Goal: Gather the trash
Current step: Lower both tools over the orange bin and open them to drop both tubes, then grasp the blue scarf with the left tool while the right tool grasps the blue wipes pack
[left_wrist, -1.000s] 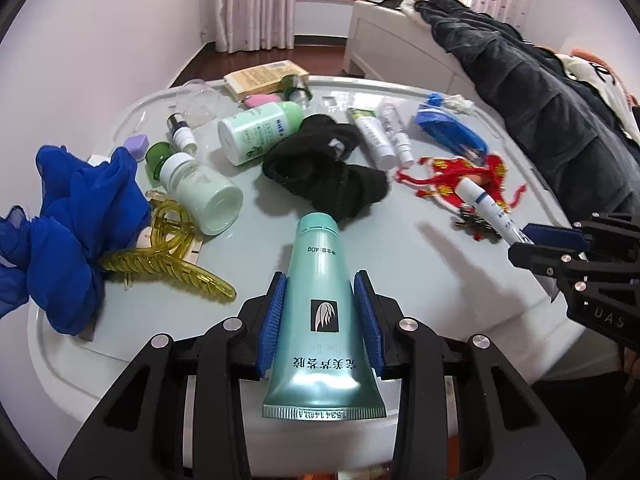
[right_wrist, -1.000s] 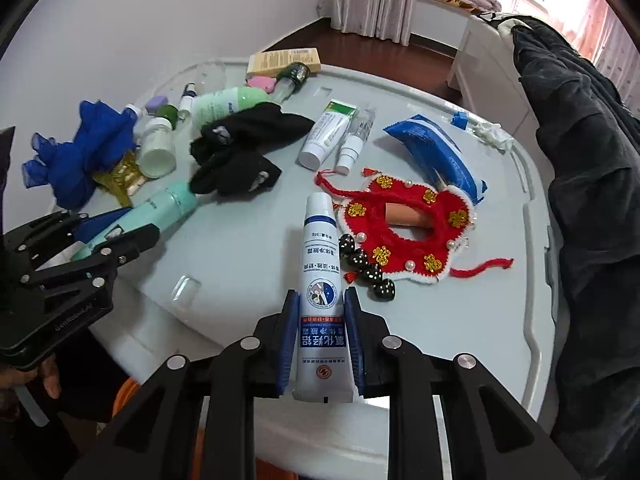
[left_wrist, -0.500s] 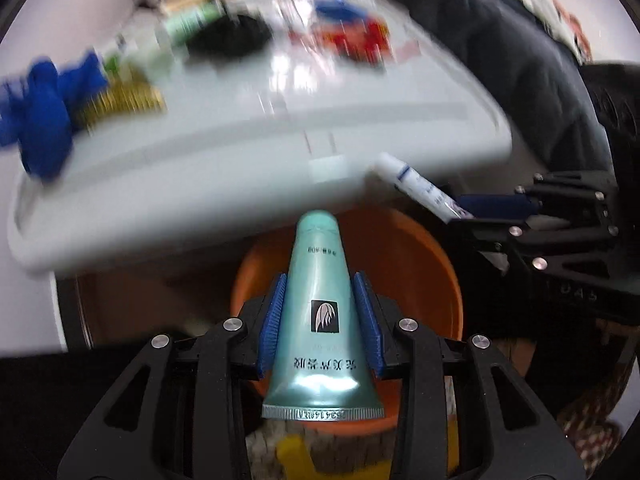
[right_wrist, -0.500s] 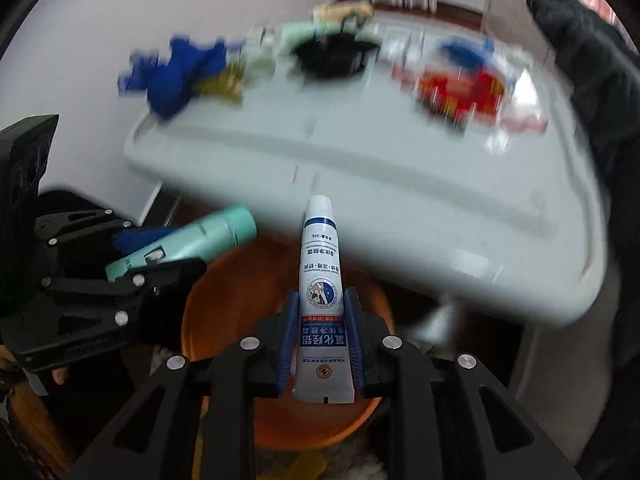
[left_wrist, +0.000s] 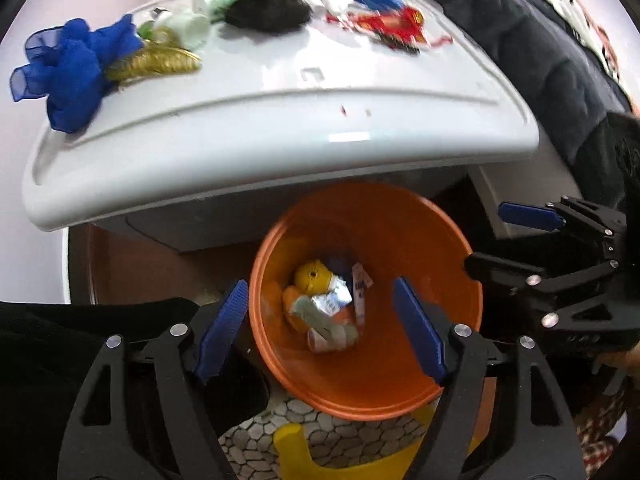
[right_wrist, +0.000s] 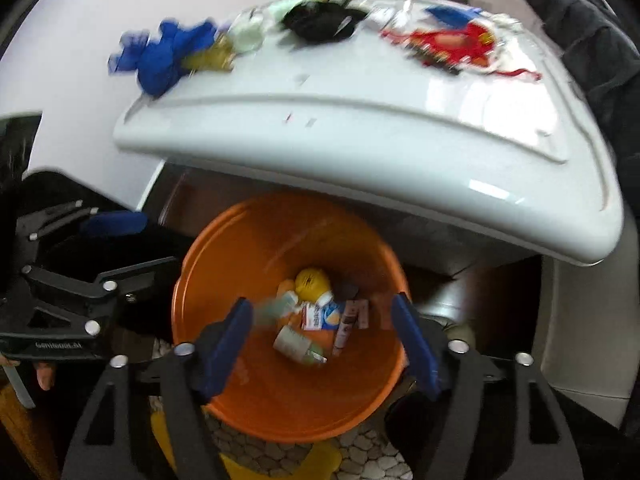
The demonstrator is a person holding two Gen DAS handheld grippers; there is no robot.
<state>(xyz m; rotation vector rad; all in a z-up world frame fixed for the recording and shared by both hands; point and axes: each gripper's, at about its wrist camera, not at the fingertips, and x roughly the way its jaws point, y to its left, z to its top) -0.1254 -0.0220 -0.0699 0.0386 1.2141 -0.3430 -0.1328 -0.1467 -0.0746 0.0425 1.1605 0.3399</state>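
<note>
An orange bin [left_wrist: 424, 248] stands on the floor below the white table's front edge [left_wrist: 280, 168]. Both grippers hang over it, pointing down. The jaws of my left gripper [left_wrist: 320, 320] are opening and nothing is between the blue pads. My right gripper [right_wrist: 322, 332] is likewise opening and holds nothing. Inside the bin [right_wrist: 256, 248] lie a yellow-capped bottle [left_wrist: 310, 276], a white tube [left_wrist: 359, 292] and a pale teal tube [left_wrist: 332, 334], blurred in the right wrist view [right_wrist: 276, 306]. Each view shows the other gripper beside the bin: the right one [left_wrist: 504, 240], the left one [right_wrist: 136, 244].
On the table lie a blue cloth [left_wrist: 72, 68], a gold hair claw [left_wrist: 156, 60], a black cloth [left_wrist: 268, 10] and a red ornament [left_wrist: 396, 24]. Dark bedding [left_wrist: 540, 60] is to the right. The bin rests on a yellow stool [left_wrist: 296, 448] with a pebble-patterned top.
Both hands swung from over the table to above the orange bin. Both grippers then opened; the teal tube and the white tube left the jaws and dropped into the bin.
</note>
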